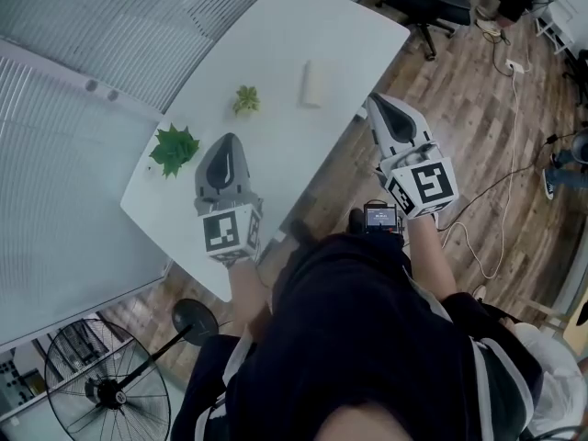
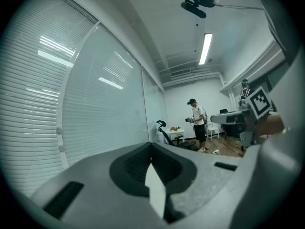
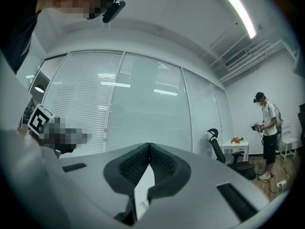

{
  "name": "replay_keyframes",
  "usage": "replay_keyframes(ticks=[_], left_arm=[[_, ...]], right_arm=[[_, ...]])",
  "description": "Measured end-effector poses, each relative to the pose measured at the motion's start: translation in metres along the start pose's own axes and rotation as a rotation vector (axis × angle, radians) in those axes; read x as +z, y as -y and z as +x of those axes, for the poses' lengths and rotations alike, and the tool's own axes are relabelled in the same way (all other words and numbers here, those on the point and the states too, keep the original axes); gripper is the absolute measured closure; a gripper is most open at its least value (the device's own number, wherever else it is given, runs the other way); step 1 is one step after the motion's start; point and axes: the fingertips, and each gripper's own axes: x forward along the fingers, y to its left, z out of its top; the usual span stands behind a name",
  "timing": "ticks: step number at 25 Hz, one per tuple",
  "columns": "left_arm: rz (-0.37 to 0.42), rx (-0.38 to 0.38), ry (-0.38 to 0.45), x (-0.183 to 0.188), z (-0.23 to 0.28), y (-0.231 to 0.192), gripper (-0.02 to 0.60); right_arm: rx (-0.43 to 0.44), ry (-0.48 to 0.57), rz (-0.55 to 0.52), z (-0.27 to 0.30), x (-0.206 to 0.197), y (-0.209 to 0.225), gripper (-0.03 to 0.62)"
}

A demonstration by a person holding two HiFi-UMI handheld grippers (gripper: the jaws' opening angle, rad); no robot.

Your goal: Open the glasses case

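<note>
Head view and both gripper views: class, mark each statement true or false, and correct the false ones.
1. The glasses case lies on the white table, in neither gripper. True.
2. The right gripper has its jaws wide apart. False: they are together, with nothing between them.
3. A larger plant and a smaller plant stand on the table. True.
4. The left gripper grips the larger plant. False: it is apart from the plant, jaws together on nothing.
</note>
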Motion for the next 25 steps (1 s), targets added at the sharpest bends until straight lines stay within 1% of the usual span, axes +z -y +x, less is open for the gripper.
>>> replay_keyframes(ticks=[9, 13, 16, 21, 23, 25], left_arm=[[0.005, 0.009, -0.009, 0.002, 0.001, 0.017, 0.581], [0.062, -0.006, -0.043, 0.000, 0.013, 0.048, 0.581], [0.060, -0.007, -0.059, 0.001, 0.020, 0.071, 0.581], [0.083, 0.002, -0.068, 0.013, 0.024, 0.102, 0.580], [0.100, -0.001, -0.080, 0.014, 0.025, 0.110, 0.580], [0.106, 0.002, -0.095, 0.011, 0.026, 0.107, 0.581]], right_arm=[[0.005, -0.001, 0.024, -0.012, -0.007, 0.012, 0.579], [-0.001, 0.003, 0.068, -0.024, -0.013, 0.034, 0.579], [0.010, 0.004, 0.088, -0.033, -0.019, 0.049, 0.579], [0.009, 0.007, 0.127, -0.053, -0.025, 0.082, 0.579], [0.003, 0.000, 0.143, -0.055, -0.029, 0.091, 0.579], [0.005, -0.009, 0.155, -0.049, -0.036, 0.091, 0.579]])
